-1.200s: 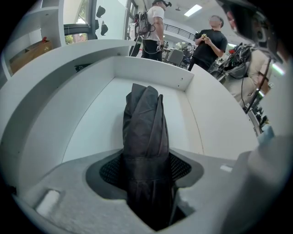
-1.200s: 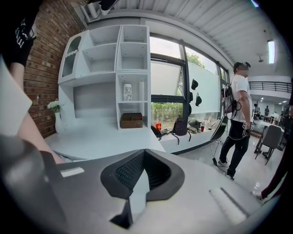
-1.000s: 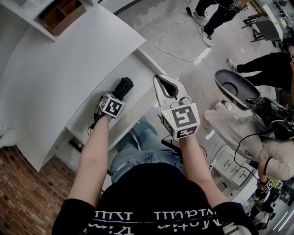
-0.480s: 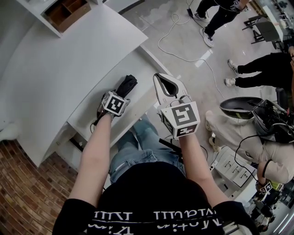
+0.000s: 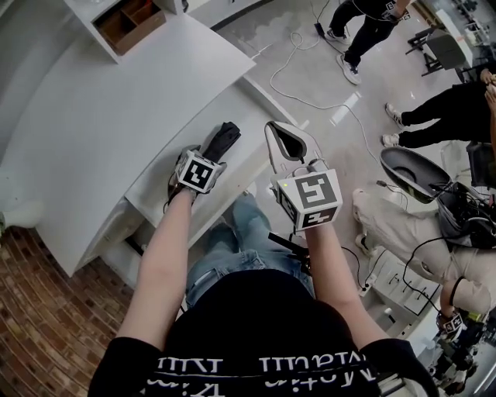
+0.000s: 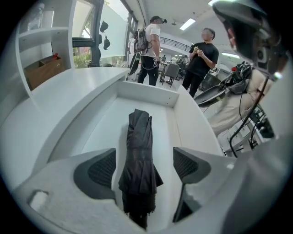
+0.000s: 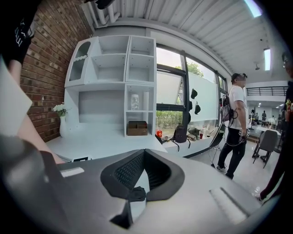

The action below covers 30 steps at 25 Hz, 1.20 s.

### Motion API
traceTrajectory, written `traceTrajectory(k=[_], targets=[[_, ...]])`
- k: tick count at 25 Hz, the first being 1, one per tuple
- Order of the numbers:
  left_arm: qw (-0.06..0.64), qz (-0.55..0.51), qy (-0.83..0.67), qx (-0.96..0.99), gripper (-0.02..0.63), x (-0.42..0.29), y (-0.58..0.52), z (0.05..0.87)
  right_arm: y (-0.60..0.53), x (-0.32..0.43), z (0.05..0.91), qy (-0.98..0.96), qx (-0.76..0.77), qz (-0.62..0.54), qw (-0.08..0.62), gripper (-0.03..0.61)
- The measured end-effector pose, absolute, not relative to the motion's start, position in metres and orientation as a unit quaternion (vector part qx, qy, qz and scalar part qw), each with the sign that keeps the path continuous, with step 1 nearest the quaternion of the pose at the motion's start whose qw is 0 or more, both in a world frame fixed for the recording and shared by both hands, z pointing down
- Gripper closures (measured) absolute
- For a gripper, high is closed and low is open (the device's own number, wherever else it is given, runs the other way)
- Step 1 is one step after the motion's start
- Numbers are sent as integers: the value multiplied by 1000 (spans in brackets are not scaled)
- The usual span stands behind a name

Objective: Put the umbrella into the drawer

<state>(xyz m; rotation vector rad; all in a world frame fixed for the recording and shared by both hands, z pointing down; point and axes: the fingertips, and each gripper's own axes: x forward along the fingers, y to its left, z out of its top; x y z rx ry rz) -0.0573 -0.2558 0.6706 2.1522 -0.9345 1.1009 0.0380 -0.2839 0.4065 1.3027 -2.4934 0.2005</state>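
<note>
At the left, a white bench (image 5: 116, 116) is seen, with a brown wooden box (image 5: 132, 21) set in a white shelf at its far corner. From beneath the bench's front edge a white drawer (image 6: 105, 128) is pulled out. The black folded umbrella (image 6: 138, 160) is laid flat on the drawer's floor, lengthwise, with its far end pointed at the drawer's back wall.

The left gripper (image 6: 144, 165) is held just above the near part of the umbrella and is tilted steeply down. Its jaws have just been opening and are spread wide; the umbrella is seen between them, but it is touched by neither of the pads (image 6: 101, 169), and a clear gap is left on each side.

Further right, beyond the drawer's outer edge, the right gripper (image 7: 144, 157) is held over the person's knee. Its jaws are pressed together, and nothing is pinched between them.

At the far right, a white cable (image 5: 298, 58) is trailed across the grey floor, and a person in dark clothes (image 5: 364, 27) is seen standing there.
</note>
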Motion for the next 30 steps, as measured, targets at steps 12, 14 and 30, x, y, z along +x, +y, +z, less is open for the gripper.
traceTrajectory(k=[12,14,30], targets=[[223,344,-392,824,219,-78,-257,598,-241,43,368,-856,497,38,135,569],[215,325,-400,830,219,-81,-256,581,-233,46,361,-853,504,34,130,569],[142,203,-458,853,219,-121,-238,466,-179,41,306,-837,539,-17,95,569]])
